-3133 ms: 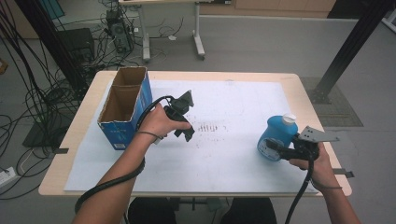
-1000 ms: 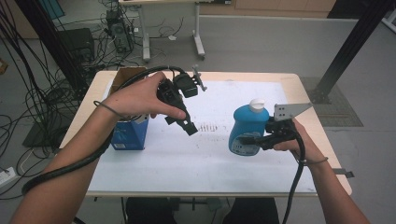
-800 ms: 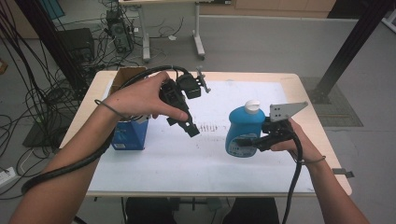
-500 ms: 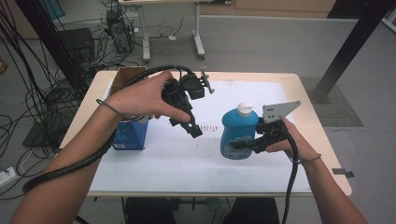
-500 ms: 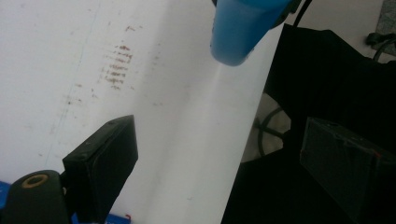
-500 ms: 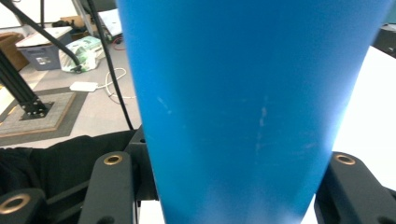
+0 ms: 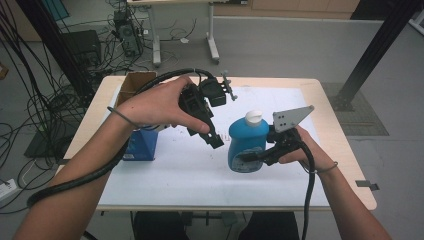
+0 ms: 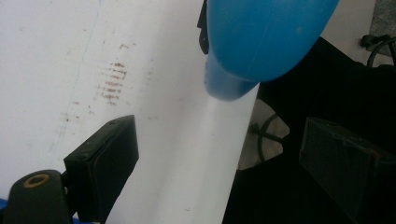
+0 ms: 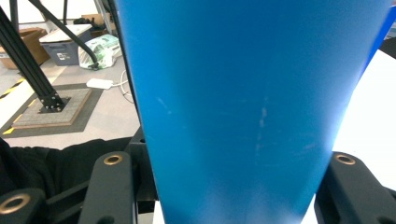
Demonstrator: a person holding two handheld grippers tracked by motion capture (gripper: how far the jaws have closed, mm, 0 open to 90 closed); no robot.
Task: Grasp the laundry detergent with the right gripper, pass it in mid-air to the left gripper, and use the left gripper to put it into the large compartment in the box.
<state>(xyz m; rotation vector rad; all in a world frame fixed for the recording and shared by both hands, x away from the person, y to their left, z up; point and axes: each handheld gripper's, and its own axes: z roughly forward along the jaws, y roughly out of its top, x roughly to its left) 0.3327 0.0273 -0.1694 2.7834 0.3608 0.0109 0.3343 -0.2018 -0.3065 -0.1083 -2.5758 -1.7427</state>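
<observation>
A blue bottle (image 7: pixel 246 145) with a white cap (image 7: pixel 254 117) hangs above the middle of the white table top (image 7: pixel 180 175), roughly upright. My right gripper (image 7: pixel 252 157) is shut on its lower body from the right; in the right gripper view the blue wall (image 9: pixel 243 107) runs between both jaws of my right gripper (image 9: pixel 233 191). My left gripper (image 7: pixel 212 137) is held in the air just left of the bottle, angled down toward it. In the left gripper view my left gripper (image 8: pixel 224 177) stands open with nothing between its jaws, and the bottle's base (image 8: pixel 261 42) shows ahead of them.
An open cardboard box (image 7: pixel 141 145) with blue sides stands at the table's left edge, partly behind the left hand. Faint brown marks (image 8: pixel 112 81) stain the table sheet. Cables, desk legs and a black post stand on the floor beyond the table.
The right gripper lifted the bottle from the table's right side and carried it left toward the middle. The left gripper rose off the table, then stayed nearly still.
</observation>
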